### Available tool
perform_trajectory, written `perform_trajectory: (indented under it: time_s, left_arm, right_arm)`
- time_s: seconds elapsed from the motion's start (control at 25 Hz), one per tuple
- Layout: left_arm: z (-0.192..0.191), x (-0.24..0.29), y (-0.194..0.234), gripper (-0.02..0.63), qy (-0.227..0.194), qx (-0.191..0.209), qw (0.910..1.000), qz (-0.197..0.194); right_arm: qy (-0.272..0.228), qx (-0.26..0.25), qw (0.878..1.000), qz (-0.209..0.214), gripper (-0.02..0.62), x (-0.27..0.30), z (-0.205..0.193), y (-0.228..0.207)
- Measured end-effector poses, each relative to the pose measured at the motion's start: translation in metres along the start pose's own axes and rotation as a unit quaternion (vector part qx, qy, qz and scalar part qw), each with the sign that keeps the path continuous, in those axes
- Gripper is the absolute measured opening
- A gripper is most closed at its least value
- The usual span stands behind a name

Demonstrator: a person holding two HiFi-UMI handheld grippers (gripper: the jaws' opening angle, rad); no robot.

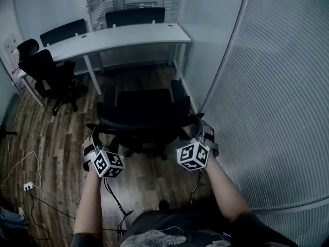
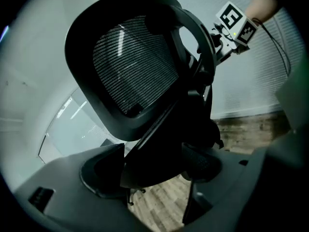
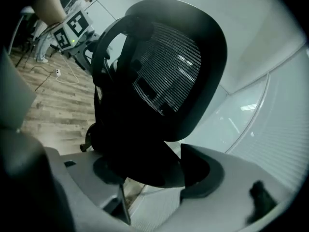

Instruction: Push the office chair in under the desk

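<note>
The left gripper [image 1: 95,139] and right gripper [image 1: 203,133] each clench a side of the office chair [image 1: 142,111] backrest. The white desk [image 1: 128,35] lies straight beyond the chair, on the far side, so the push should run directly away, with both hands equally near.

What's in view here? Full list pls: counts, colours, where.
office chair: 1, black, mesh back, centre, short of the desk
desk: 1, white, ahead by the window
second chair: 1, black, far left
dark panels: 2, black, behind the desk
plug: 1, white, floor at left, cables beside it
floor: wood-look, brown
left gripper: 1, grey, shut on the chair's back frame
right gripper: 1, grey, shut on the same frame, other side
</note>
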State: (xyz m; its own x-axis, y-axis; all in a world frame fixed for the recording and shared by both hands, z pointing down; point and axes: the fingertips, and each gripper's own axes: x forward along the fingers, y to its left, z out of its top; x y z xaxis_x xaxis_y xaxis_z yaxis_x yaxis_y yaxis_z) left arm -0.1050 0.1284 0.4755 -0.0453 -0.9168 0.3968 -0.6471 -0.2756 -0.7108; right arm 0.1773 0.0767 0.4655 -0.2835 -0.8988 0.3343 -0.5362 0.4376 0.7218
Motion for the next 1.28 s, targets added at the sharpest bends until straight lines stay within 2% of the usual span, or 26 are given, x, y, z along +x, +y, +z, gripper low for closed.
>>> perform_trajectory:
  time_s: [0.2, 0.32, 0.36, 0.4, 0.56, 0.84, 1.28]
  left_arm:
    - [-0.003, 0.017, 0.010, 0.354, 0.012, 0.034, 0.9993, 0.013]
    - [-0.002, 0.027, 0.016, 0.349, 0.003, 0.046, 0.9978, 0.047]
    - [-0.002, 0.030, 0.017, 0.307, -0.001, 0.053, 0.9970, 0.056]
    - [-0.001, 0.032, 0.018, 0.301, -0.004, 0.060, 0.9964, 0.059]
    - [0.001, 0.042, 0.021, 0.293, -0.002, 0.068, 0.9962, 0.054]
    - [0.003, 0.070, 0.037, 0.291, -0.002, 0.054, 0.9977, 0.041]
    - [0.014, 0.160, 0.069, 0.291, -0.038, 0.060, 0.9965, 0.043]
  right_arm:
    - [-0.005, -0.036, 0.999, 0.007, 0.285, 0.013, 0.001, -0.004]
    - [-0.015, -0.055, 0.998, -0.004, 0.285, 0.017, -0.002, -0.008]
    - [-0.018, -0.060, 0.998, -0.006, 0.285, 0.019, -0.004, -0.008]
    - [-0.020, -0.062, 0.998, -0.007, 0.285, 0.022, -0.004, -0.009]
    - [-0.025, -0.071, 0.997, -0.003, 0.284, 0.032, -0.004, -0.013]
    - [-0.014, -0.073, 0.997, 0.015, 0.279, 0.064, 0.002, -0.023]
    - [0.005, -0.062, 0.998, 0.017, 0.279, 0.162, 0.009, -0.049]
